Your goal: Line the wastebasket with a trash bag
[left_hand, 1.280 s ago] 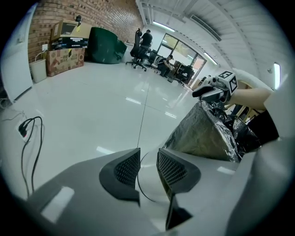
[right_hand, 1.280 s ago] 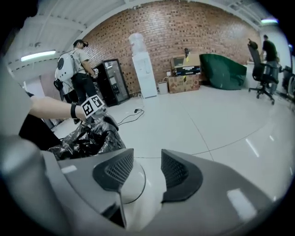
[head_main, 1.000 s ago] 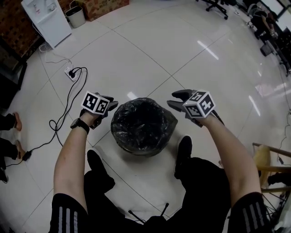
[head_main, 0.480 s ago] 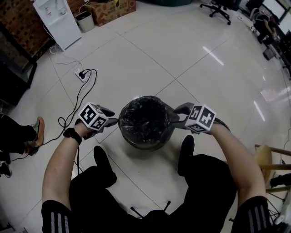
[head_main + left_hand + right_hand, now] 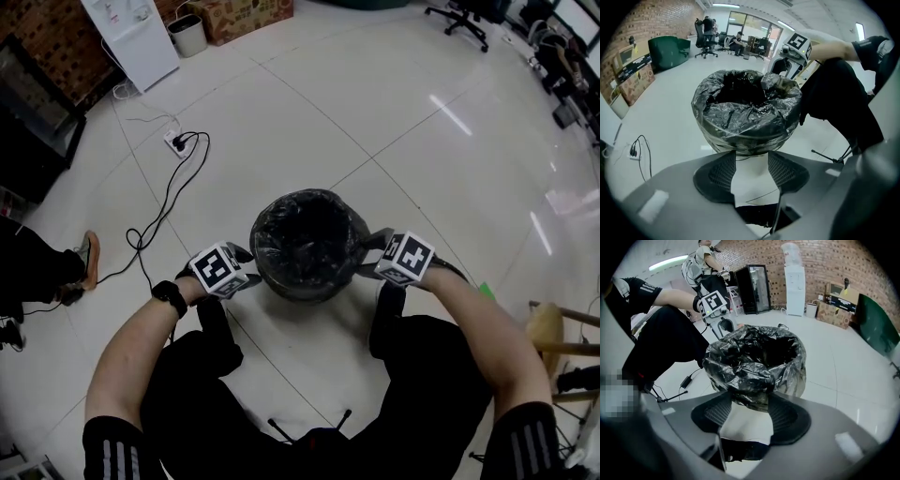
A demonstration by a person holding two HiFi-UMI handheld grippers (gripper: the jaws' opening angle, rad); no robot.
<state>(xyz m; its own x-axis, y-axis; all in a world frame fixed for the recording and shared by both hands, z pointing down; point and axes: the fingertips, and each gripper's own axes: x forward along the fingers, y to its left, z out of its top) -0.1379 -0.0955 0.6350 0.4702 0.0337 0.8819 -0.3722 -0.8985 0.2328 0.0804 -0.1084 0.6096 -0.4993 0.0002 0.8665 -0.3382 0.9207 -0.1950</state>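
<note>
Bagged wastebasket on the floor, a freed tool at each side.
On the tiled floor (image 5: 375, 112) the wastebasket (image 5: 300, 289) stands near the person's feet, with the trash bag (image 5: 309, 208) folded over its rim. The left tool (image 5: 246, 266) and right tool (image 5: 371, 253) flank it. Their jaws have just been opening wide with nothing between them, likely to release the tucked overhang.

Bright, even light all round. Glare streaks flash off the glossy tiled floor (image 5: 448, 111) toward the head view's upper right. Ceiling strip lights (image 5: 725, 5) glow at the top of the left gripper view. The black trash bag (image 5: 740, 119) glints with sharp, crinkled highlights. Both gripper views bend hard, corners gone black, and their near foreground is soft.
</note>
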